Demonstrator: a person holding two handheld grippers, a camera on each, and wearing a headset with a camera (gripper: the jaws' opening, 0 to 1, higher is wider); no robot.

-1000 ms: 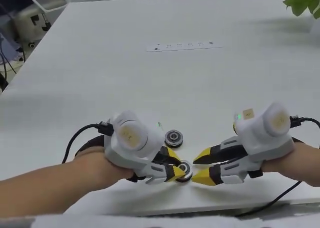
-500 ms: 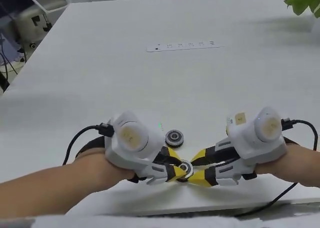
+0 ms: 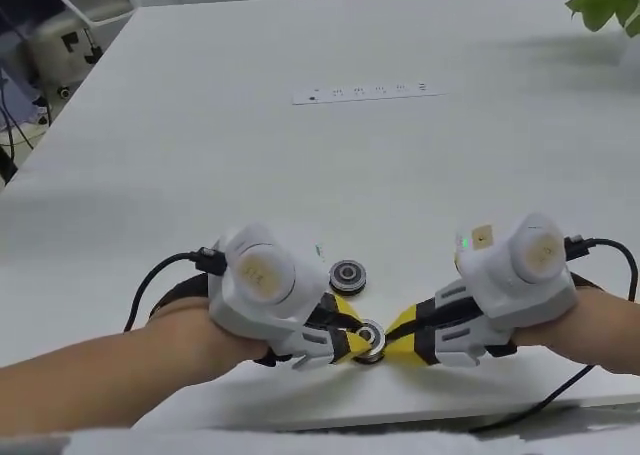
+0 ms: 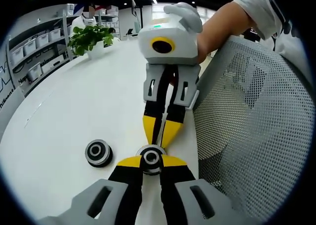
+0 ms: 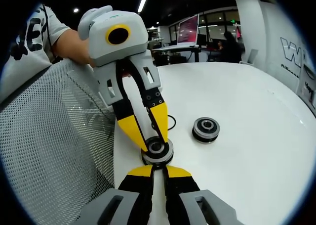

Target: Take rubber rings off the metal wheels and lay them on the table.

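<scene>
Metal wheel (image 3: 368, 337) with its dark rubber ring still on lies close to the near edge of the white table (image 3: 300, 155). The left gripper (image 4: 151, 161) has its jaws closed around this wheel from both sides. The right gripper (image 5: 159, 171) faces it, jaws almost together, tips pressed on the rim of the same wheel. A second wheel (image 3: 348, 273) lies just beyond.

Both forearms sit low at the near edge. Left tongs (image 3: 354, 333) clamp the wheel (image 3: 368, 337), and right tongs (image 3: 392, 340) are pinched together, tips touching it.
</scene>
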